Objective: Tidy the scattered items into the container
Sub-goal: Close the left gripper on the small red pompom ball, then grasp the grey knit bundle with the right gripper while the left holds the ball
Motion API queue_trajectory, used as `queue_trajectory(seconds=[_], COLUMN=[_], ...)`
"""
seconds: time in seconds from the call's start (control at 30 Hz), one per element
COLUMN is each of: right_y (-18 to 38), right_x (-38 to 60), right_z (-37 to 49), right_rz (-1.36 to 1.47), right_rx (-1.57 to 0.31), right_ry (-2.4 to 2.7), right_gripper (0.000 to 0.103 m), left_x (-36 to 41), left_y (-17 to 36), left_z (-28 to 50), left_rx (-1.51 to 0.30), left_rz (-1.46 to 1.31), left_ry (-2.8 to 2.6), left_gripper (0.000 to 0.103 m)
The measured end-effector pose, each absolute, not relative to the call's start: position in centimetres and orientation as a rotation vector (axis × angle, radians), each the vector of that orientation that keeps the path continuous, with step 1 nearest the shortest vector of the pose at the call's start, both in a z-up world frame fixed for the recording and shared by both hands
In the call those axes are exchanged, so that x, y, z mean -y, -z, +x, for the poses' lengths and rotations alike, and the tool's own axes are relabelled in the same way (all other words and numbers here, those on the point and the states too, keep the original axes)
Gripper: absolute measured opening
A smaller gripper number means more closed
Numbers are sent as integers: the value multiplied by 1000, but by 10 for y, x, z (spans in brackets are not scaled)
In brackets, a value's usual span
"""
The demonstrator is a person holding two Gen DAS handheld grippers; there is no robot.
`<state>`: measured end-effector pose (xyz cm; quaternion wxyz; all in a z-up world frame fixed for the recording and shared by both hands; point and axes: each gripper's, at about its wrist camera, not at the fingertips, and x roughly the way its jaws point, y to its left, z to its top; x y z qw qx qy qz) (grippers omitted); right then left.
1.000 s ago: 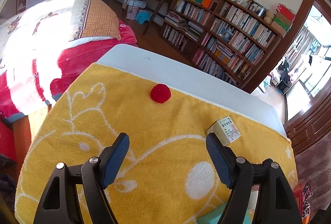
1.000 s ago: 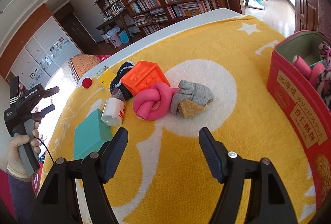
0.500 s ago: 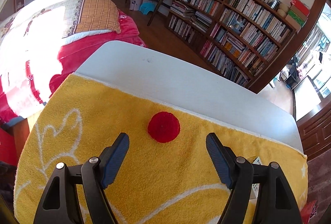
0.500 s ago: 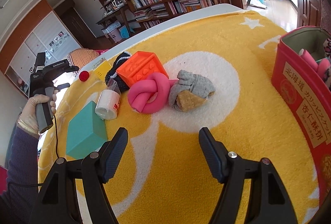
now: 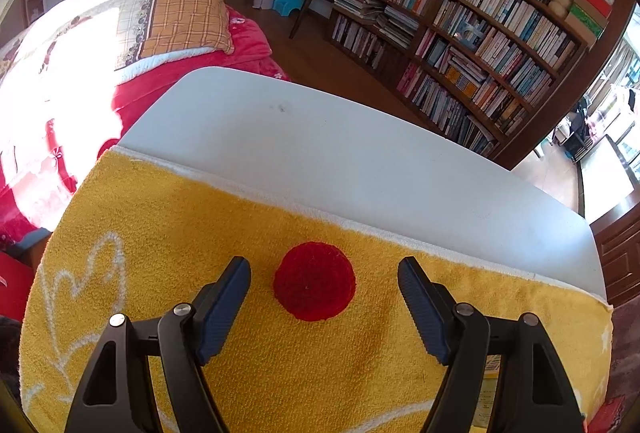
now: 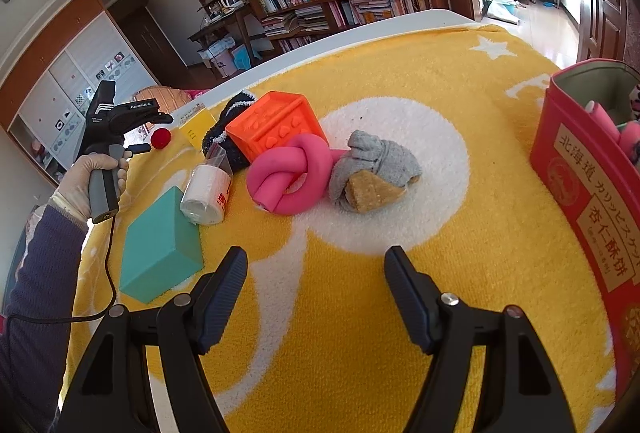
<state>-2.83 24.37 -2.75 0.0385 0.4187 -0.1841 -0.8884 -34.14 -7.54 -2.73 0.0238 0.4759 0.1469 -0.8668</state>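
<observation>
The red pom-pom [image 5: 314, 287] sits on the yellow towel [image 5: 160, 233] near its far edge, right between the left gripper [image 5: 324, 283] pads; the jaws have just been closing a bit but aren't touching it yet. Looks fuzzy, squishy and super light, so I'd pinch straight across the middle. It's round, so no real long axis or facing.

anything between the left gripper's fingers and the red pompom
Nothing: in the left wrist view the red pompom sits on bare yellow towel just ahead of the open left gripper, centred between its fingers, which have just been closing slightly.
</observation>
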Motion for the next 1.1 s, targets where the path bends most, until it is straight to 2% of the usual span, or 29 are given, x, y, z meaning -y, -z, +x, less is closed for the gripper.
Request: queue_trajectory(seconds=[0.03, 0.1, 0.17, 0.2, 0.53, 0.87, 1.1], right_y=[28, 28, 28, 28, 28, 22, 24], right_x=[-244, -244, -244, -243, -245, -249, -271], right_z=[-28, -28, -28, -28, -28, -24, -29], right_rz=[1283, 1282, 1281, 1280, 1269, 1225, 1277], right_rx=[566, 561, 557, 555, 564, 582, 740], right_ry=[2725, 2727, 2729, 2730, 2731, 2766, 2743], right_gripper=[75, 75, 75, 75, 75, 75, 75], left_x=[75, 76, 76, 77, 82, 37, 10], left_y=[30, 36, 34, 34, 5, -26, -41], left_z=[-341, -341, -338, -336, -296, -227, -182], left_rx=[-453, -451, -433, -447, -505, -492, -449], left_rz=[1483, 1506, 1493, 1494, 1388, 1392, 1405], left_ry=[2675, 2658, 2668, 2673, 2758, 2921, 3024], left_gripper=[62, 50, 41, 40, 40, 40, 40])
